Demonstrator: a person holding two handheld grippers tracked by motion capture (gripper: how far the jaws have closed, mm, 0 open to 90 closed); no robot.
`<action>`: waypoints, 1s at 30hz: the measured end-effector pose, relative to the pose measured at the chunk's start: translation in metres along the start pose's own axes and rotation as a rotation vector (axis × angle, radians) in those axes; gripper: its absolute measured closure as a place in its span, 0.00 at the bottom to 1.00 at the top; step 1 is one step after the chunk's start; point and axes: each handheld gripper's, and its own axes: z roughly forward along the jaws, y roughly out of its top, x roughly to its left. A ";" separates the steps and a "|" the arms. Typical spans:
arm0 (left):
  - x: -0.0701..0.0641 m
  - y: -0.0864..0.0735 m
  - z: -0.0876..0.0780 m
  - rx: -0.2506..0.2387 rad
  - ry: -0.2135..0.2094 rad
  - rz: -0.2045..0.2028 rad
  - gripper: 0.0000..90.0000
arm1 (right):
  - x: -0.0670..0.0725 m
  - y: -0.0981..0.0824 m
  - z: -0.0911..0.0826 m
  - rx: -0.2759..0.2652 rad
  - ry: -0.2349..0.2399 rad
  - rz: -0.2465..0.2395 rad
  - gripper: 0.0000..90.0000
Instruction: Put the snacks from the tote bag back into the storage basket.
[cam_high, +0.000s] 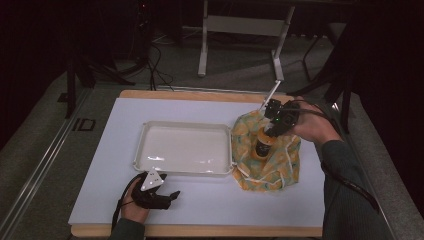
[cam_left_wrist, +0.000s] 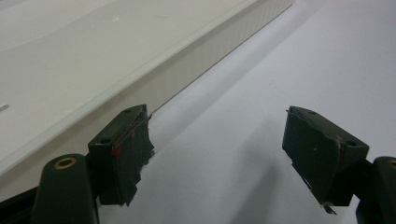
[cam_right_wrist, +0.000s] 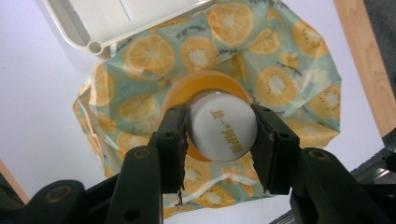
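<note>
An orange bottle with a white cap (cam_right_wrist: 223, 125) stands upright in a fruit-print bag (cam_right_wrist: 280, 70) lying on the white table, to the right of a white tray (cam_high: 183, 148). My right gripper (cam_right_wrist: 219, 137) comes down from above and is shut on the bottle's cap, a pad pressing on each side. In the high view the same bottle (cam_high: 263, 144) sits under the right gripper (cam_high: 276, 121), in the middle of the bag (cam_high: 285, 165). My left gripper (cam_high: 172, 196) rests near the table's front edge, just in front of the tray, open with nothing between its fingers (cam_left_wrist: 122, 151).
The tray's near wall (cam_left_wrist: 154, 79) runs close along the left gripper. The table's wooden edge (cam_right_wrist: 364, 60) lies beyond the bag. A metal stand (cam_high: 240, 30) and cables are on the floor behind the table.
</note>
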 end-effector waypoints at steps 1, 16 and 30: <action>0.000 0.000 0.000 0.000 -0.001 0.000 0.26 | 0.000 0.000 -0.001 -0.001 -0.003 0.000 0.65; 0.000 0.000 0.000 0.000 0.000 -0.001 0.26 | -0.001 0.001 -0.008 -0.020 -0.021 0.003 0.65; 0.000 0.000 0.000 0.002 -0.001 0.000 0.26 | -0.002 0.006 -0.012 -0.048 -0.039 -0.004 0.65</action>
